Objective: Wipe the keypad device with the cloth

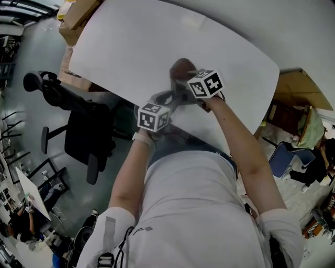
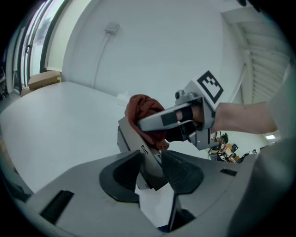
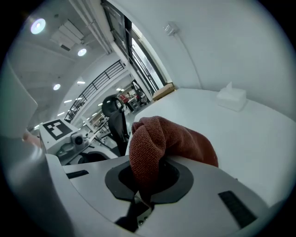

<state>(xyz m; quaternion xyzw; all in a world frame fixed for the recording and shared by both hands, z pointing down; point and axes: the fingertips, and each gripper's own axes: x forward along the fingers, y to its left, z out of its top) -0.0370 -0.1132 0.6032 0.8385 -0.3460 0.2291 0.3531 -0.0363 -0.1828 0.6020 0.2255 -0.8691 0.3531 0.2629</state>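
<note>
a white round-cornered table (image 1: pixel 131 47) fills the head view from 10 to 2 o'clock. the two grippers meet over its near part, the left gripper (image 2: pixel 150 163) at 7 o'clock of the right gripper (image 3: pixel 147 180). a grey slab-shaped keypad device (image 2: pixel 132 139) sits tilted, clamped between the left gripper's jaws. a rust-red terry cloth (image 3: pixel 162 141), pinched between the right gripper's jaws, lies against the device's upper end. a white tissue box (image 3: pixel 231 98) stands on the table, beyond the cloth at 1 o'clock in the right gripper view. a black office chair (image 1: pixel 78 131) stands on the floor at 9 o'clock of the grippers, with brown cardboard boxes (image 1: pixel 78 15) at 11 o'clock.

Coarse woven cloth (image 3: pixel 159 139), smooth matt table (image 1: pixel 157 47)
</note>
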